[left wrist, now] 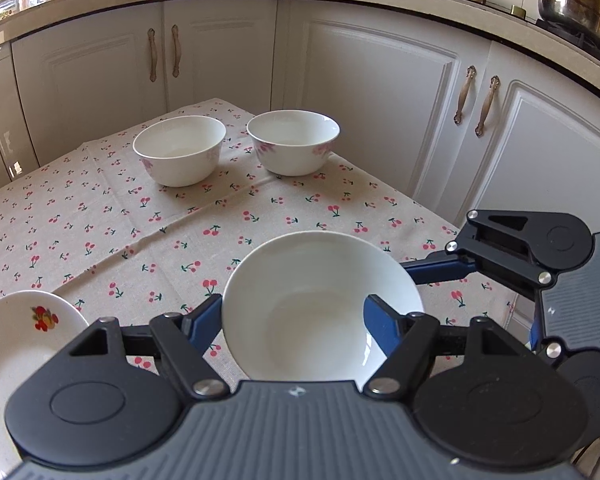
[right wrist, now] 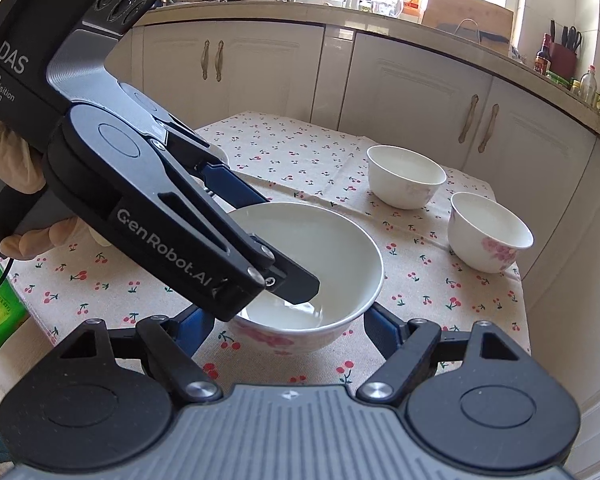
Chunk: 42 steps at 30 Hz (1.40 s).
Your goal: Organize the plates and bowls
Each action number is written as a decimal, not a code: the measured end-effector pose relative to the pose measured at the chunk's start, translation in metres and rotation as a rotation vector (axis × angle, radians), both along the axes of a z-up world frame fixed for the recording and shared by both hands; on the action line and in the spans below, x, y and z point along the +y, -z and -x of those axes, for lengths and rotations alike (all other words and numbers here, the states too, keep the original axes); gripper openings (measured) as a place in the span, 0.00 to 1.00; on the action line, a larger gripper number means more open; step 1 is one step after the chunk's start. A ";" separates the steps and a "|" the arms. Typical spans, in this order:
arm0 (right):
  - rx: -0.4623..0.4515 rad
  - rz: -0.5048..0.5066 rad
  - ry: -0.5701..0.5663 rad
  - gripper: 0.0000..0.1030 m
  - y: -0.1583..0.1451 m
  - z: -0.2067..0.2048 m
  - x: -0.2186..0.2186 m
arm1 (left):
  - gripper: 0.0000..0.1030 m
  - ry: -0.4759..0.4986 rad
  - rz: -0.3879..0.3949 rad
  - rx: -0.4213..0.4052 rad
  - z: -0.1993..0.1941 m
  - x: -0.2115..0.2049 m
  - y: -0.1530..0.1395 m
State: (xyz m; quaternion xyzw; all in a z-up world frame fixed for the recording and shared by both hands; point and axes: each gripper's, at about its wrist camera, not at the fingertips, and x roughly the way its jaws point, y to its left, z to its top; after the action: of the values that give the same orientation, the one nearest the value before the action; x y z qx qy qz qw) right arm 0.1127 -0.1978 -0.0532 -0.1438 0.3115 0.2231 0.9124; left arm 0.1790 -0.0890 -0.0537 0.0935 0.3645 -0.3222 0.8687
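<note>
The left gripper (right wrist: 278, 240) clenches the rim of a white bowl (left wrist: 300, 300); the right gripper (right wrist: 288, 330), jaws released, flanks that bowl.

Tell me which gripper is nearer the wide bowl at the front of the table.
Left. The left gripper straddles the wide bowl's rim, one finger inside, one outside. The right gripper sits just short of the bowl's near side, open, not touching.

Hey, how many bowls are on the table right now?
3: the near bowl with the left gripper over its rim, and two bowls side by side at the far end. Others may be hidden.
</note>
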 end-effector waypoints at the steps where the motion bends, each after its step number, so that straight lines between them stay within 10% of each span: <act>1: 0.005 -0.001 -0.001 0.83 0.001 0.001 -0.001 | 0.72 -0.001 0.001 -0.002 0.002 0.000 0.001; 34: 0.056 -0.014 0.002 0.83 0.008 0.009 -0.008 | 0.77 0.024 0.022 0.033 0.006 -0.004 0.013; 42: 0.019 -0.067 -0.001 1.00 -0.003 0.012 -0.017 | 0.88 0.047 0.027 -0.003 0.009 -0.004 -0.001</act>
State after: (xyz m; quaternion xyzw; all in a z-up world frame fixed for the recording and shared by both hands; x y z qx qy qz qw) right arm 0.1005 -0.2145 -0.0503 -0.1111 0.3125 0.2353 0.9136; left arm 0.1696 -0.0925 -0.0528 0.0906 0.3566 -0.3475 0.8625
